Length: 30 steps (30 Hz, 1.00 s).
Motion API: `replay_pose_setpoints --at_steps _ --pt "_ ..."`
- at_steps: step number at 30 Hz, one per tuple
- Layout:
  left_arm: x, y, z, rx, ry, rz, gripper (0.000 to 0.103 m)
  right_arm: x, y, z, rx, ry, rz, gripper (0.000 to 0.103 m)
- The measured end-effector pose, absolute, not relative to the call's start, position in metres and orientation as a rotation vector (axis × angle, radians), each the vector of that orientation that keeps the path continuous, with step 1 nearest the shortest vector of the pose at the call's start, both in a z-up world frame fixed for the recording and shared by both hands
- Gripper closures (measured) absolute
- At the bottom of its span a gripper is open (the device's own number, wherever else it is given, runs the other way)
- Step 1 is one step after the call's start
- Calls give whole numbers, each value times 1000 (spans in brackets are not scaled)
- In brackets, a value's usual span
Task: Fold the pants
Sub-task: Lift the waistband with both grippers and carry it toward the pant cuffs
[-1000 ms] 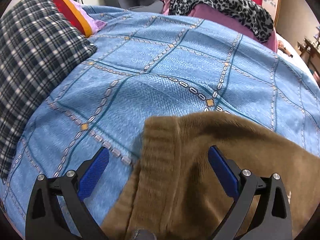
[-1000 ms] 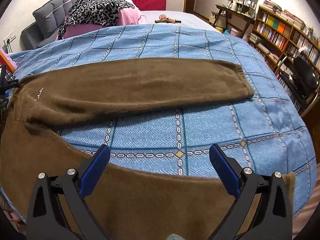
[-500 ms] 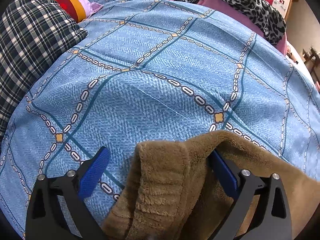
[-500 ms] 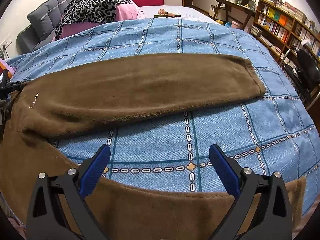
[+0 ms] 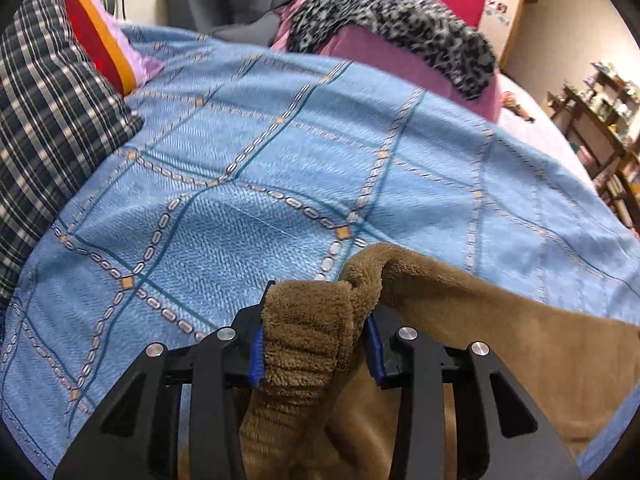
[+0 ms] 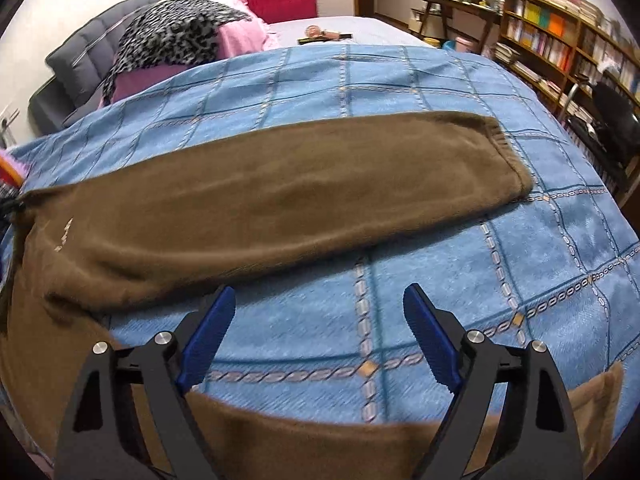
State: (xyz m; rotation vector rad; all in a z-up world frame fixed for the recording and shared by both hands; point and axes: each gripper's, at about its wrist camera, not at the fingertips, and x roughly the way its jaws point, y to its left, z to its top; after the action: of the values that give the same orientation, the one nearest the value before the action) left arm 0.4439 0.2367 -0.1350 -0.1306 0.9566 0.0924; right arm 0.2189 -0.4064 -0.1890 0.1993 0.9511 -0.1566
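Brown fleece pants (image 6: 280, 196) lie spread across a bed covered by a blue blanket (image 5: 256, 184) with a chain-pattern grid. One leg stretches flat across the blanket, its cuff toward the bookshelf side; the other leg runs along the near edge of the bed, under the right hand-held gripper (image 6: 316, 336). That gripper's blue pads stand wide apart and are closing, with only bare blanket showing between them — nothing is held. The left hand-held gripper (image 5: 316, 344) is closing on the ribbed waistband (image 5: 308, 332), which is bunched into a thick fold between its pads and lifted off the blanket; the fleece fills the whole gap. Around the pants: a dark plaid pillow (image 5: 48, 120) sits to the left, beside a red, orange and lilac cushion (image 5: 100, 48). Farther back, a leopard-print cloth (image 5: 396, 20) drapes over pink bedding against a grey padded headboard (image 6: 80, 64). A tall bookshelf (image 6: 560, 48) lines the right wall, well apart from the bed, with a dark chair (image 6: 612, 120) in front of it — neither touches the pants.
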Motion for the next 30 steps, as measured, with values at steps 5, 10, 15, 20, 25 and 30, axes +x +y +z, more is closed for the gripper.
replay_pose_setpoints --at_steps 5,10,15,20,25,30 --pt "405 225 -103 -118 896 13 65 240 -460 -198 293 966 -211 16" --pt "363 228 -82 -149 867 -32 65 265 -517 -201 448 952 -245 16" --pt "321 240 -66 -211 840 -68 65 295 -568 -205 607 938 -264 16" --pt "279 249 -59 -252 825 -113 65 315 -601 -209 711 931 -289 16" --pt "239 257 -58 -255 815 -122 65 329 -622 -214 812 920 -285 16" --pt "213 273 -64 -308 812 -97 65 331 -642 -214 925 876 -276 16"
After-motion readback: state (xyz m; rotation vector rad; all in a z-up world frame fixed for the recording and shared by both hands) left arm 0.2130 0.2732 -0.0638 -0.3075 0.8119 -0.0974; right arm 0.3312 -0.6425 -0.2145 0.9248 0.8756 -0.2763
